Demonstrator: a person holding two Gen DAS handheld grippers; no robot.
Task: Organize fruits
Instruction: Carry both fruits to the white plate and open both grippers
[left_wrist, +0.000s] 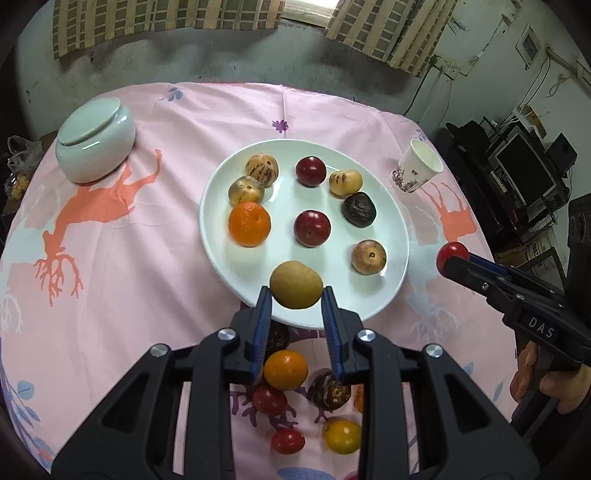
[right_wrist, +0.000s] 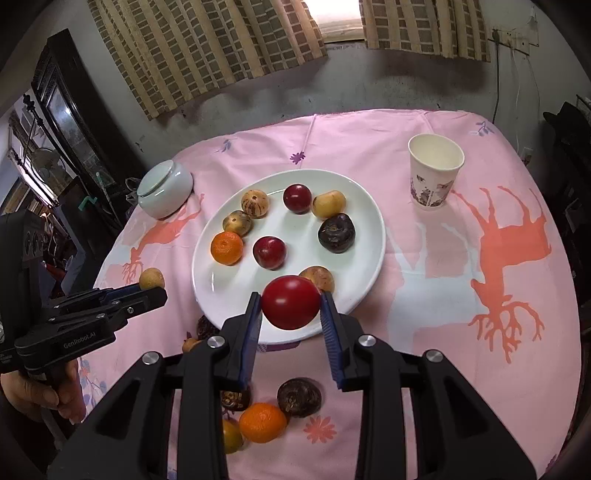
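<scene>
Between our left claw's (left_wrist: 296, 295) blue pads we hold a tan fruit (left_wrist: 296, 284), clamped, hanging just over the near rim of the white plate (left_wrist: 218, 236). Our right claw (right_wrist: 290, 308) is clamped on a red fruit (right_wrist: 290, 302) at the same near rim, further right. For both, the plate lies ahead and below, so we judge that the coming move is a short carry forward and down to bare porcelain; neither round fruit has a long axis to mind. From the left wrist, loose fruit on the pink worktop (left_wrist: 110, 288) shows beneath the claw, among them an orange (left_wrist: 285, 369). Only the right wrist shows the empty inside of the paper cup (right_wrist: 435, 171).
</scene>
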